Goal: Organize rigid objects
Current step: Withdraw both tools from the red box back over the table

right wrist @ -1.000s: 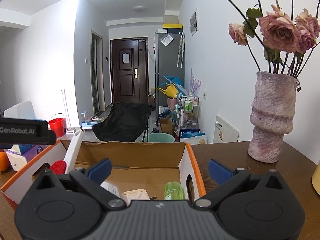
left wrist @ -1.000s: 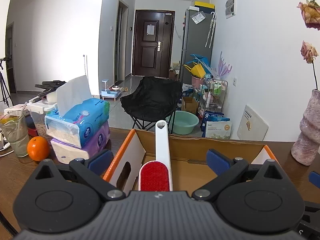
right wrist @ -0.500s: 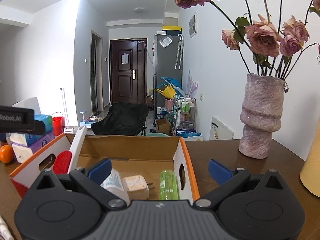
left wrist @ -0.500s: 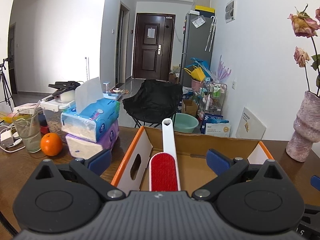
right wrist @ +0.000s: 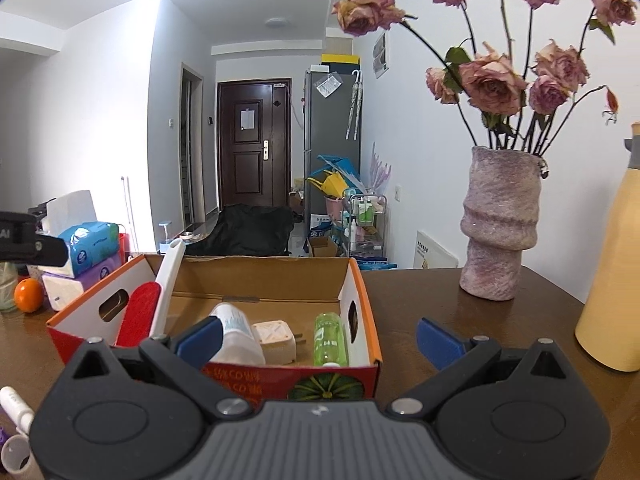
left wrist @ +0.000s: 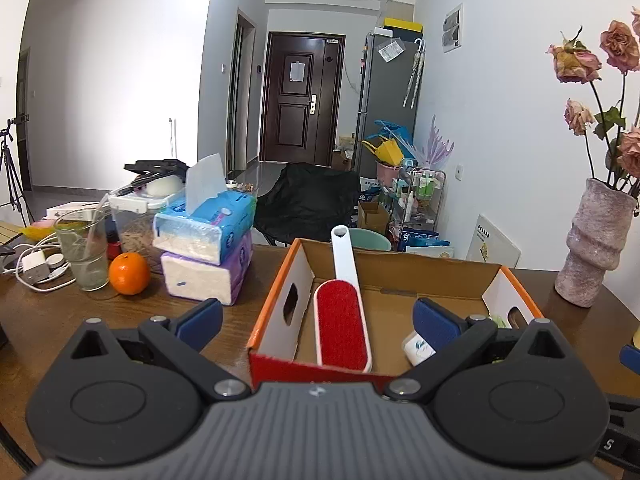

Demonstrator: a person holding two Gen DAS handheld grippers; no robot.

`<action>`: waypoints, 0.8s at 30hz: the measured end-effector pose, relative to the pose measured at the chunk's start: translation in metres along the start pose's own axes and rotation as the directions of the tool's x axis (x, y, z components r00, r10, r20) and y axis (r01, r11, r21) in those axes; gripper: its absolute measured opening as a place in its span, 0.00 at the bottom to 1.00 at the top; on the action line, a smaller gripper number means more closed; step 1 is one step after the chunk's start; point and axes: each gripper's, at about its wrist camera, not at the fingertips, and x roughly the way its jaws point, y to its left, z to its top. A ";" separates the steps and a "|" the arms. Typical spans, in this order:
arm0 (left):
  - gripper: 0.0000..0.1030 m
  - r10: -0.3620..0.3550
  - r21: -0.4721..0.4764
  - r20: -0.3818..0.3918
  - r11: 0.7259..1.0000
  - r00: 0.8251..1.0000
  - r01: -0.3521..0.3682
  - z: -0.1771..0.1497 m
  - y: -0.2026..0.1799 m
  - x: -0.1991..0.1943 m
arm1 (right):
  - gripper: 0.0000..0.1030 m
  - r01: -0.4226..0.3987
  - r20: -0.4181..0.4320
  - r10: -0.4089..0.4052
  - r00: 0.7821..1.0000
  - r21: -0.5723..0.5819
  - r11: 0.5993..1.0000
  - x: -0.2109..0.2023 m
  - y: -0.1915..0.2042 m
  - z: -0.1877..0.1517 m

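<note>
An open cardboard box (left wrist: 400, 258) with an orange rim stands on the brown table. A lint brush (left wrist: 342, 320) with a red pad and a white handle leans inside it, the handle resting on the far wall. My left gripper (left wrist: 318, 318) is open and empty in front of the box's near wall. In the right wrist view the box (right wrist: 260, 276) holds the lint brush (right wrist: 138, 312), a white bottle (right wrist: 236, 328), a white plug adapter (right wrist: 276, 338) and a green bottle (right wrist: 330, 338). My right gripper (right wrist: 319, 337) is open and empty, just short of the box.
Stacked tissue packs (left wrist: 208, 252), an orange (left wrist: 129, 273), a glass (left wrist: 84, 252) and charger cables lie left of the box. A pink vase (right wrist: 500, 228) with dried roses and a yellow bottle (right wrist: 612, 280) stand to the right. Small white tubes (right wrist: 16, 404) lie at the near left.
Both grippers have drawn back from the box, so its near wall and contents now show. The brush stays leaning in the box.
</note>
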 end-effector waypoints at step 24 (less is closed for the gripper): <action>1.00 0.012 0.007 -0.041 1.000 0.999 -0.012 -0.048 0.022 -0.082 | 1.00 0.030 0.000 -0.030 1.000 0.007 1.000 -0.093 -0.018 -0.038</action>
